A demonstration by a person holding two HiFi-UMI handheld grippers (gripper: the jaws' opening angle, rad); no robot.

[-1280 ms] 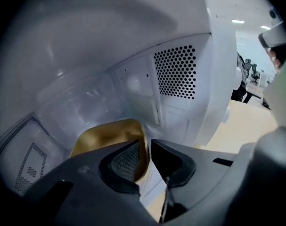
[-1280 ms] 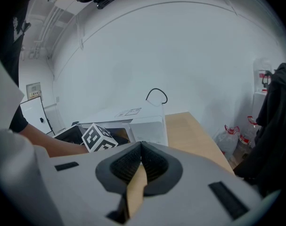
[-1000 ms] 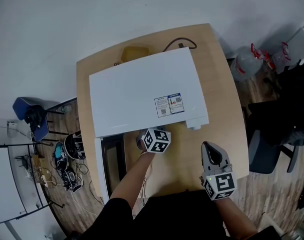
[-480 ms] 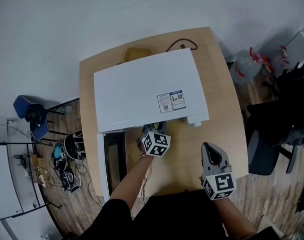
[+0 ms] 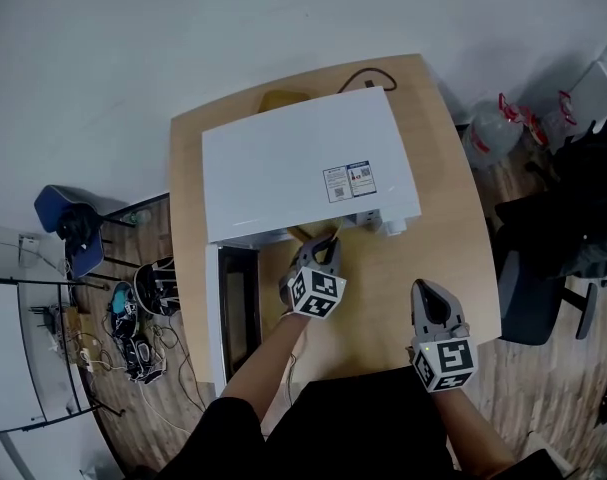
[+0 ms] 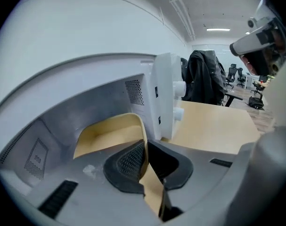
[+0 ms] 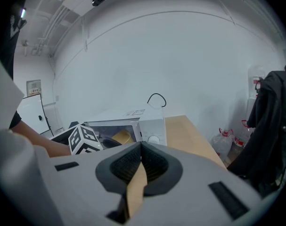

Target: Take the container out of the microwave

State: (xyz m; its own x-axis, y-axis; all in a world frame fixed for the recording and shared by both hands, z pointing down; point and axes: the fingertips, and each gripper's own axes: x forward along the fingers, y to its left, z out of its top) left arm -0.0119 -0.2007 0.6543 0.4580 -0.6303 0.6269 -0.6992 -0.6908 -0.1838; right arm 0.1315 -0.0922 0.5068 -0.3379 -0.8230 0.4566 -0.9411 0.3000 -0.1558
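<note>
Removal under way: the left gripper [image 6: 146, 150] is clamping the container [image 6: 110, 132] by its rim at the microwave [image 5: 293, 163] mouth
Next move is calling for a level pull toward six o'clock; right gripper [image 7: 140, 150] is idling closed, empty.

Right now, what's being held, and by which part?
The left gripper pinches the tan container by its near wall; the right gripper, jaws shut, holds nothing.

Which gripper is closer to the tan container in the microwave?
Left. The left gripper clamps the rim of the tan container at the mouth of the microwave. The right gripper sits apart over the table, jaws together, empty.
</note>
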